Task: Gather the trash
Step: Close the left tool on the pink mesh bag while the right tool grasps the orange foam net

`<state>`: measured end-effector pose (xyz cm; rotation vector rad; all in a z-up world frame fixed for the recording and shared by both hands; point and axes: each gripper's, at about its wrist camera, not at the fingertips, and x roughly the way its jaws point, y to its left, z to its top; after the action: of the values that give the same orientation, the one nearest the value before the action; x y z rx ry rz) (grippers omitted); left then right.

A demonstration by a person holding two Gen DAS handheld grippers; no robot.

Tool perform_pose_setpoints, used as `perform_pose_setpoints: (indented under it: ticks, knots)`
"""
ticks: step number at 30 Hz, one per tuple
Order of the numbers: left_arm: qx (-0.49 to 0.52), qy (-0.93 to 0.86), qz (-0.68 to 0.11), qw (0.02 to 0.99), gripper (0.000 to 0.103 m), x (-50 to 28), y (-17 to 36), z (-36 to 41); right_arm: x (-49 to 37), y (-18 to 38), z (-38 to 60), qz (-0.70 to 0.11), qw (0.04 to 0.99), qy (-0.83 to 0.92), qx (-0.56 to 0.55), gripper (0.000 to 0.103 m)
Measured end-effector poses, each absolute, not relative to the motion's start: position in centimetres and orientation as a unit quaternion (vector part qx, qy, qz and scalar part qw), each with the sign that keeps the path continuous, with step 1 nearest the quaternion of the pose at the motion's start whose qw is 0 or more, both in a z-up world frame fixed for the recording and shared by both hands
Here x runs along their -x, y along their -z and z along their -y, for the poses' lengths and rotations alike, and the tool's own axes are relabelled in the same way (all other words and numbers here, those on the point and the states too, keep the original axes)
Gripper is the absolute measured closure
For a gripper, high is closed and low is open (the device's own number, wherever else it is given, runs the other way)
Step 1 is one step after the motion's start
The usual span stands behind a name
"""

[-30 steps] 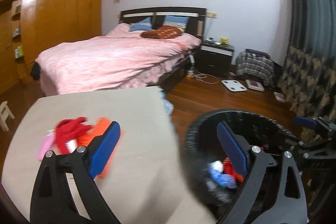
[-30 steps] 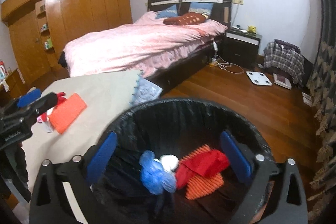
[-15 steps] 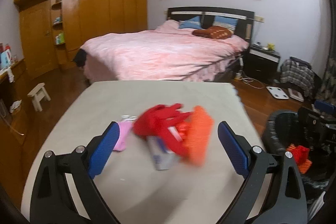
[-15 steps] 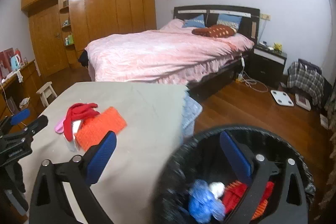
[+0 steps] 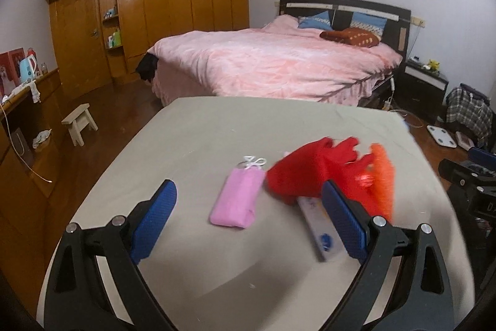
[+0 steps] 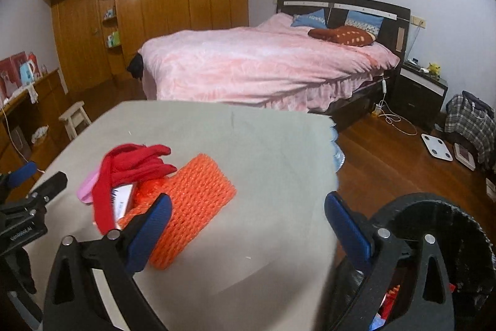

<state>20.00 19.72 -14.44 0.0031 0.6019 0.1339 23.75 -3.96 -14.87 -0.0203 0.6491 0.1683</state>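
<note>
Left gripper [image 5: 248, 217] and right gripper [image 6: 248, 222] both spread wide, empty, above grey table [image 5: 192, 132]. Red glove [image 5: 313, 171], orange foam net [image 6: 193, 207], pink pouch [image 5: 238, 197] clustered on table. Black trash bin [image 6: 449, 216] beside table's right edge.

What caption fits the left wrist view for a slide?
Open left gripper hovers over grey table facing pink pouch, red glove and orange foam net.

Grey-covered table [image 5: 192, 138] bears pink pouch [image 5: 237, 197], red glove [image 5: 307, 172], orange foam net [image 6: 192, 203], white packet [image 5: 322, 233]
</note>
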Motion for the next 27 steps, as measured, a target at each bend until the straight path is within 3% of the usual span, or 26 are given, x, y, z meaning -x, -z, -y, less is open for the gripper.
perform_pose_setpoints:
  ticks: [5,12,17,22,27]
  knots:
    - [0.001,-0.068,-0.314,0.947,0.013,-22.1,16.0,-20.9,-25.0,15.8,3.4,-0.328,0.941,-0.088,0.012,0.007]
    - [0.017,-0.057,-0.352,0.934,0.027,-24.8,18.3,-22.0,-26.3,17.2,3.1,-0.343,0.935,-0.088,0.015,0.011]
    - [0.029,-0.047,-0.385,0.921,0.046,-26.3,19.7,-22.3,-27.0,18.3,2.4,-0.357,0.929,-0.098,0.024,0.016]
    - [0.042,-0.038,-0.406,0.912,0.073,-26.9,20.6,-22.7,-27.7,19.3,1.6,-0.372,0.922,-0.104,0.025,0.018]
    - [0.037,-0.041,-0.407,0.912,0.082,-26.9,20.6,-22.6,-28.5,19.9,1.1,-0.389,0.914,-0.112,0.026,0.023]
